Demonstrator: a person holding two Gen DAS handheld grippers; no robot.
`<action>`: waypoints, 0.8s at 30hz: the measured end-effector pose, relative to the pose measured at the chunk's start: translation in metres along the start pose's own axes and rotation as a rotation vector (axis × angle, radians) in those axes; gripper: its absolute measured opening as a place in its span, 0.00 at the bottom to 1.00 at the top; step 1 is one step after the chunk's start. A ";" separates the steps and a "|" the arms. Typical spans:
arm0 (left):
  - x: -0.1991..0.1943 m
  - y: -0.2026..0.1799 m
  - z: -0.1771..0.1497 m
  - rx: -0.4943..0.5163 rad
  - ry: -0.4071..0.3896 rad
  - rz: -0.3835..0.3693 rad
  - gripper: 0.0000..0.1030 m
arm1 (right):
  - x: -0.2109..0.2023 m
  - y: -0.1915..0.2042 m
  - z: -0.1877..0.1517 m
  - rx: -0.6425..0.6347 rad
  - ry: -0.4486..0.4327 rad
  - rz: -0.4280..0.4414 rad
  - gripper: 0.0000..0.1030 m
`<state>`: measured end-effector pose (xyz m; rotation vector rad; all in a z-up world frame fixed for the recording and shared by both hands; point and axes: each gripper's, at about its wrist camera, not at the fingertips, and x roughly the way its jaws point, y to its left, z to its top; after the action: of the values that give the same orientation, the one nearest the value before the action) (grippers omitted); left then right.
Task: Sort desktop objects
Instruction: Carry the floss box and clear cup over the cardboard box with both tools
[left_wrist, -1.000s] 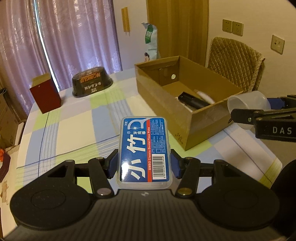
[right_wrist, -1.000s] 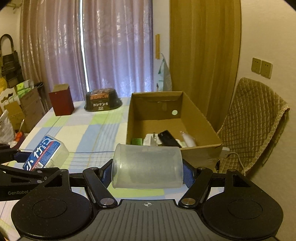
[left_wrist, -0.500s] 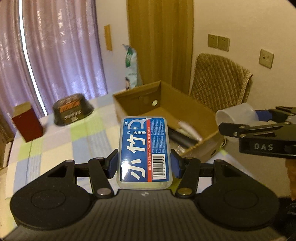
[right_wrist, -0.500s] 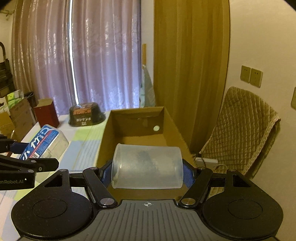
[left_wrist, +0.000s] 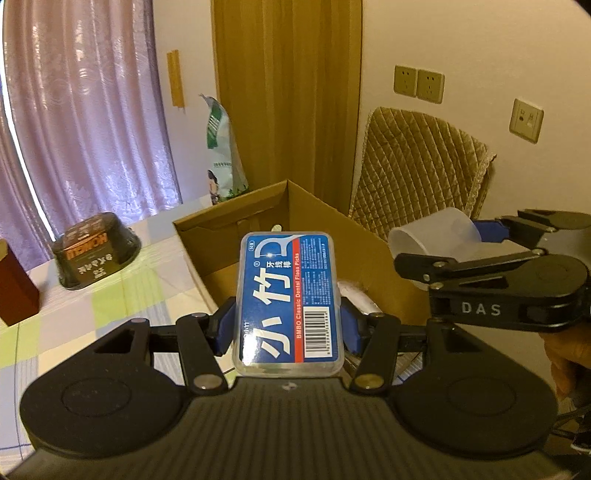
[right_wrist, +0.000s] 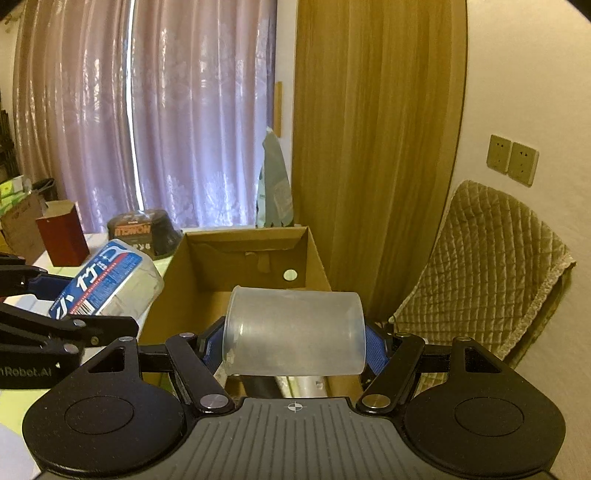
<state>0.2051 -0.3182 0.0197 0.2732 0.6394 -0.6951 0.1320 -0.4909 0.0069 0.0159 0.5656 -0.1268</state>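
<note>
Nearest the left wrist camera, the left gripper (left_wrist: 288, 325) pinched one floss pick box (left_wrist: 290, 299) by its long sides, label up, lifted clear of the tabletop (left_wrist: 110, 295). That looked like a carry grip, meant to keep the flat case from twisting on its way to the cardboard box (left_wrist: 369, 251) just beyond it. Beside it, the right gripper (right_wrist: 295, 347) clamped one clear plastic cup (right_wrist: 293, 330) lying on its side, mouth toward the left, its blue pads pressed on rim and base. The cup hung over the near end of the same box, apparently ready for release there. So each gripper held one item, two in all, both over or next to the single open box. Inside, a few things already lay at the bottom, though too hidden to count. Farther back on the checked tabletop stood one dark upturned bowl (left_wrist: 96, 247) and one red box (right_wrist: 62, 236), untouched and probably left to sort. Behind the table stood one green bag (left_wrist: 221, 147) and one quilted chair (right_wrist: 491, 266).
</note>
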 end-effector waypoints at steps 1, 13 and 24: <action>0.005 -0.001 0.000 0.003 0.004 -0.001 0.50 | 0.005 -0.001 0.000 0.001 0.005 0.000 0.69; 0.048 -0.003 -0.004 0.015 0.046 -0.014 0.50 | 0.041 -0.015 -0.008 0.012 0.042 0.013 0.69; 0.063 -0.004 0.003 0.027 0.046 -0.016 0.50 | 0.054 -0.021 -0.007 0.016 0.051 0.019 0.69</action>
<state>0.2405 -0.3546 -0.0180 0.3097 0.6767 -0.7153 0.1708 -0.5172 -0.0278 0.0395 0.6148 -0.1130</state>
